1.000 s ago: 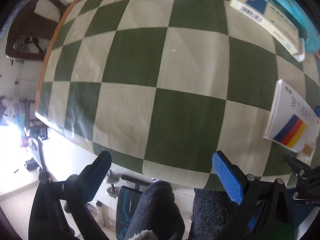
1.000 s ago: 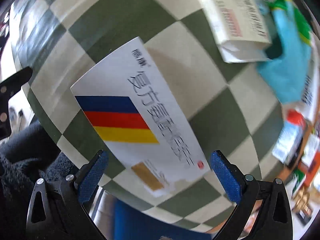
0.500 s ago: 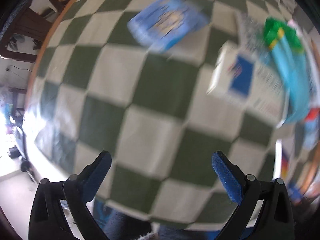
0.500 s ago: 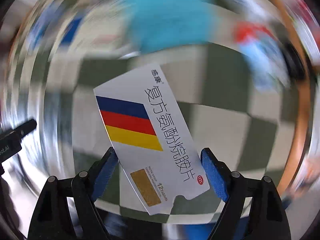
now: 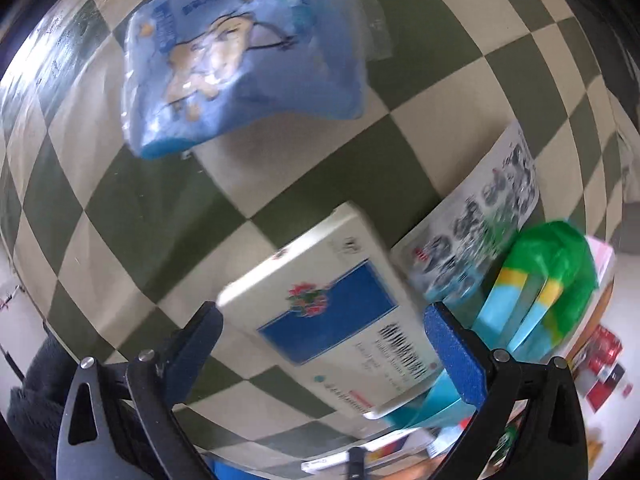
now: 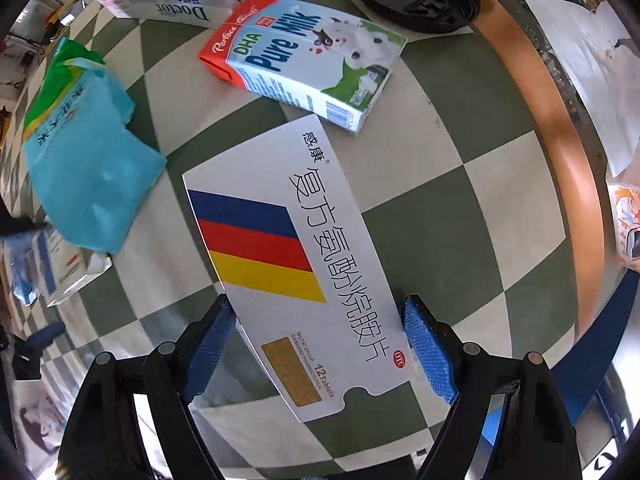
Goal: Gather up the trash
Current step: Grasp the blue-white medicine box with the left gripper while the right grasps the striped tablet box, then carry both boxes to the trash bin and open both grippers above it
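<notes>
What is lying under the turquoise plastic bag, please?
In the right wrist view, the turquoise bag lies on the checked tablecloth, its lower edge draped over a white carton. Only that carton's end shows; anything else beneath is covered.

Black tool frames, blue textured pads, silver screws.

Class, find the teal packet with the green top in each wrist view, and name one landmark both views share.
Left wrist: teal packet at the right edge, just beyond the right jaw.
Right wrist: same packet at the left, beside the striped medicine box.
Shared landmark: the green-and-cream checked tablecloth.
</notes>
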`<act>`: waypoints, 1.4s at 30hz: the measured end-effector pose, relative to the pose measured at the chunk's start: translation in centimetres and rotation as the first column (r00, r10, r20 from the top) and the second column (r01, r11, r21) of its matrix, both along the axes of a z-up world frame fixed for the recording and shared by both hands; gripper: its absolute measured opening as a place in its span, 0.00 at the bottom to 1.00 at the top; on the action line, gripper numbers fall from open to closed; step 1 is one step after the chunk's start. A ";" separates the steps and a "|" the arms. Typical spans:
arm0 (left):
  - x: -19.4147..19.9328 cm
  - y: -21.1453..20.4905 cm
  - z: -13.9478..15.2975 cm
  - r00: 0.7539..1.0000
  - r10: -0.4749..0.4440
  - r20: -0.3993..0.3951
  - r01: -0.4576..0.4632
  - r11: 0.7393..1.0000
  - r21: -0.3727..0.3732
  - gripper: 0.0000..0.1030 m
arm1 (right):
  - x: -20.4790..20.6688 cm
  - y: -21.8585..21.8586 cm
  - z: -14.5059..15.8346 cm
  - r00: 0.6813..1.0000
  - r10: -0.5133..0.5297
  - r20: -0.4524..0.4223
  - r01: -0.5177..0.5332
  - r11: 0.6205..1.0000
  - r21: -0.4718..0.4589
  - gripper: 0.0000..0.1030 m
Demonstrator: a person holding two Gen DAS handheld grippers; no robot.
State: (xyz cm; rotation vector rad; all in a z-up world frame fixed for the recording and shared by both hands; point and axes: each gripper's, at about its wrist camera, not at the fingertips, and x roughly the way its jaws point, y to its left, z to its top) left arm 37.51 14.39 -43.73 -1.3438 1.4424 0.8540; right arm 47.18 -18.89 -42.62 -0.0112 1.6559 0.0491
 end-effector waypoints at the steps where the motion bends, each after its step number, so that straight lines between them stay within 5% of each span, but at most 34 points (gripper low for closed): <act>1: 0.3 0.0 -0.3 1.000 -0.004 -0.010 0.004 1.000 -0.007 1.00 | 0.0 0.0 -0.1 1.000 0.001 0.003 -0.001 1.000 -0.002 0.85; 5: 1.9 -0.9 -1.0 0.992 -0.119 -0.051 0.120 0.992 0.027 0.99 | -0.1 2.7 0.2 1.000 0.025 0.013 -0.025 1.000 0.002 0.85; 8: 2.6 -2.2 -0.7 0.942 -0.329 -0.066 0.335 0.938 0.095 0.98 | 0.0 3.1 0.5 0.999 0.047 0.023 -0.047 0.999 0.006 0.85; 9: 2.6 -3.1 -0.5 0.900 -0.428 -0.083 0.435 0.892 0.125 0.98 | -0.1 3.0 0.6 0.998 0.055 0.026 -0.055 0.998 0.006 0.85; 12: 1.6 -6.2 -0.4 0.714 -0.680 -0.164 0.700 0.692 0.176 0.98 | 0.6 3.9 1.8 0.997 0.077 0.026 -0.077 0.997 0.009 0.85; 13: 1.1 -6.8 -0.5 0.682 -0.710 -0.175 0.731 0.661 0.171 0.98 | 0.6 3.9 1.9 0.996 0.087 0.026 -0.088 0.996 0.006 0.85; 14: 0.3 -7.0 -0.7 0.677 -0.718 -0.165 0.736 0.656 0.165 0.98 | 0.3 2.6 2.3 0.995 0.101 0.021 -0.101 0.995 0.005 0.85; 15: -0.7 -6.8 -1.0 0.699 -0.699 -0.151 0.715 0.684 0.145 0.98 | 0.4 2.5 2.1 0.993 0.118 0.012 -0.118 0.993 0.002 0.85; 19: -4.8 -6.0 -1.6 0.828 -0.557 -0.069 0.561 0.824 0.080 0.96 | 0.1 2.8 1.7 0.985 0.174 0.016 -0.174 0.984 -0.025 0.85; 21: -5.8 -5.9 -1.3 0.851 -0.522 -0.052 0.525 0.845 0.101 0.85 | -0.4 3.1 2.0 0.980 0.192 0.044 -0.191 0.981 -0.039 0.75; 22: -5.4 -6.2 -0.9 0.842 -0.537 -0.052 0.538 0.833 0.124 0.76 | -0.6 3.1 2.4 0.976 0.208 0.062 -0.206 0.978 -0.033 0.75; 25: -4.2 -7.7 0.0 0.735 -0.676 -0.049 0.672 0.717 0.186 0.74 | -1.5 2.8 2.5 0.976 0.213 0.041 -0.214 0.977 0.006 0.75; 27: -4.0 -9.6 0.3 0.605 -0.792 -0.084 0.785 0.575 0.233 0.74 | -2.2 2.6 2.5 0.974 0.226 0.030 -0.226 0.974 0.012 0.75; 28: -3.6 -11.0 0.0 0.561 -0.822 -0.103 0.817 0.529 0.231 0.75 | -2.6 2.4 2.5 0.972 0.233 0.017 -0.233 0.972 0.013 0.75; 30: -3.6 -13.0 -0.8 0.518 -0.845 -0.134 0.848 0.487 0.211 0.76 | -3.0 2.1 2.3 0.971 0.241 -0.002 -0.241 0.970 0.010 0.75; 31: -4.0 -13.2 -1.4 0.521 -0.844 -0.128 0.848 0.495 0.192 0.78 | -3.1 1.8 2.3 0.973 0.229 -0.006 -0.229 0.973 0.017 0.76; 33: -4.5 -14.0 -1.8 0.583 -0.807 -0.090 0.805 0.561 0.193 0.77 | -3.3 1.8 2.2 0.973 0.233 -0.001 -0.233 0.972 0.013 0.78; 35: -5.2 -13.2 -1.9 0.621 -0.780 -0.077 0.775 0.596 0.210 0.75 | -3.5 2.2 2.1 0.969 0.248 0.002 -0.248 0.969 0.001 0.83; 42: -8.3 -9.5 -0.5 0.635 -0.769 -0.078 0.759 0.601 0.253 0.71 | -5.0 3.0 2.3 0.953 0.296 0.060 -0.294 0.955 -0.047 0.79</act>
